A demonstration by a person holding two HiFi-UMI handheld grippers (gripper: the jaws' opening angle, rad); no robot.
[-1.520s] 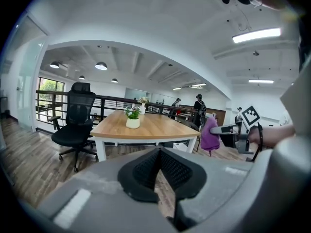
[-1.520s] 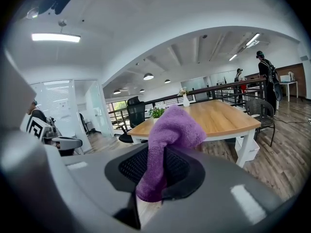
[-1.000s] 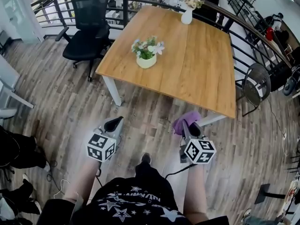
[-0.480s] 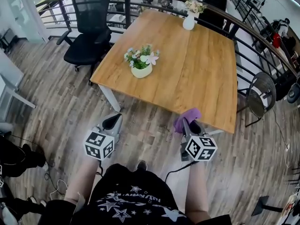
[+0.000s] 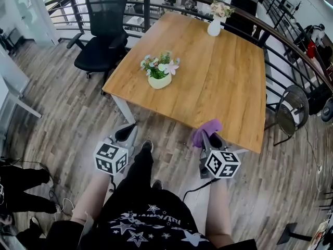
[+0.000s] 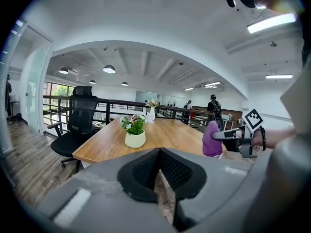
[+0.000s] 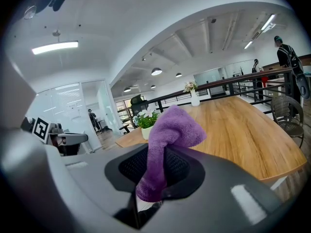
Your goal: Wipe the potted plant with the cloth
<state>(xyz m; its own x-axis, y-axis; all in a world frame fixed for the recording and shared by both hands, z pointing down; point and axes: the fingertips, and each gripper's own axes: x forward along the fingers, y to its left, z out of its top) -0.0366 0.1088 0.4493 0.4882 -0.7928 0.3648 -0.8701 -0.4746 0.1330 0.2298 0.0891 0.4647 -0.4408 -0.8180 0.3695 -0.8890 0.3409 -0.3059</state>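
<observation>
From the head: plant (image 5: 160, 72) on the table's (image 5: 223, 92) near-left part, well ahead of both grippers. From the left gripper (image 6: 158, 171): clenched, empty. From the right gripper (image 7: 149, 176): clamped on cloth (image 7: 170, 130) — soft, limp. Likely light, tippy, fragile up top — best steadied at the pot (image 5: 159, 82).

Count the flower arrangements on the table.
2. The potted plant stands near the left edge of the table; the vase of flowers stands at its far end. None seem hidden.
</observation>
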